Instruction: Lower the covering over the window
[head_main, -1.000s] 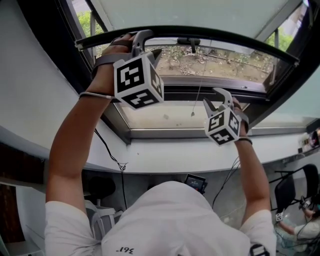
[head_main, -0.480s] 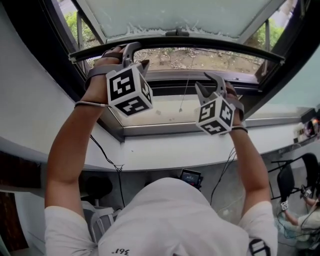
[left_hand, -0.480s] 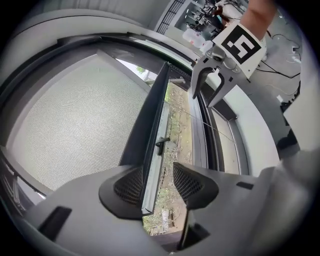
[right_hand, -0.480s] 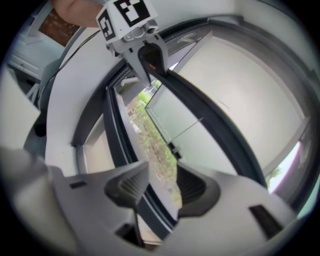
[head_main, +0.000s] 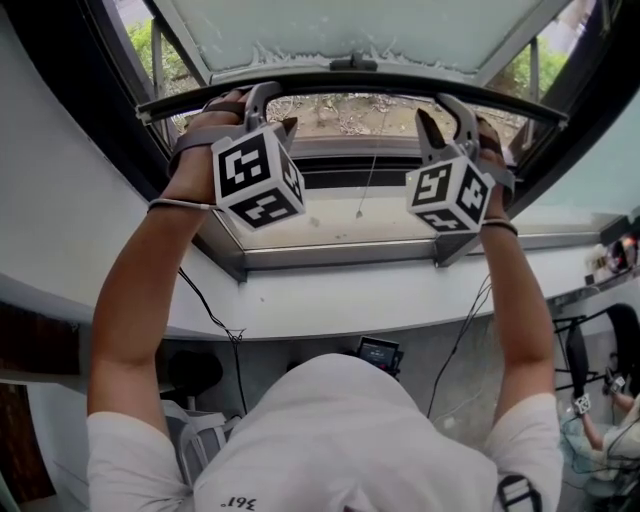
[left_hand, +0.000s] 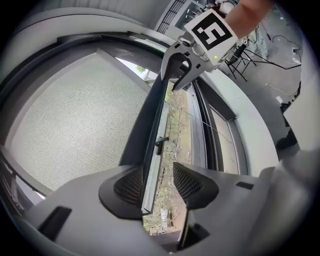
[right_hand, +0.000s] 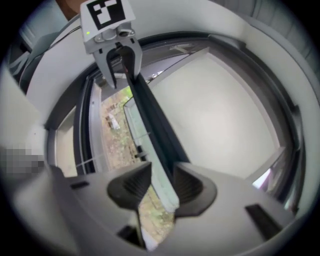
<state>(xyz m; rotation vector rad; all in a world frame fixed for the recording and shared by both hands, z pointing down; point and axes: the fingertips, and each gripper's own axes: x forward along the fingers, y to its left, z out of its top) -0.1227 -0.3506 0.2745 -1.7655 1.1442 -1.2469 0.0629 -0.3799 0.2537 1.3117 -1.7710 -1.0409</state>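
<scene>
**A:** Entry one, the largest. What is heading the list?

**B:** The black-framed window opening (head_main: 115, 100), sitting above a pale grey sill (head_main: 340, 300). Most of it is showing bare, with the ground outside in plain sight.

**A:** Entry two?

**B:** The pale fine-mesh fabric covering (head_main: 370, 25), the task's own thing. It is hanging over the far part of the opening only. It is ending at entry three, a long dark rigid bottom bar (head_main: 350, 82) running across the full width.

**A:** Entry four, the tongs?

**B:** The left gripper (head_main: 280, 106), grey plastic with a black-and-white marker cube, is straddling the bar near its left end. Its jaws are standing apart. One ribbed pad (left_hand: 131, 186) is lying against the bar on the fabric side, while the other is showing daylight beside it. I am judging this a hook rather than a clamp, since bearing on that side is enough to drag the bar toward the sill.

**A:** And its twin?

**B:** The right gripper (head_main: 432, 108) is straddling the bar toward the right end. Its jaws have just been closing with the bar between them. A gap is showing at one pad, so they are not pinching it. I am judging the two spaced holds as meant for bringing the bar down level.

**A:** The smallest?

**B:** A thin pale cord (head_main: 367, 183), dangling between the grippers with nothing touching it.
</scene>
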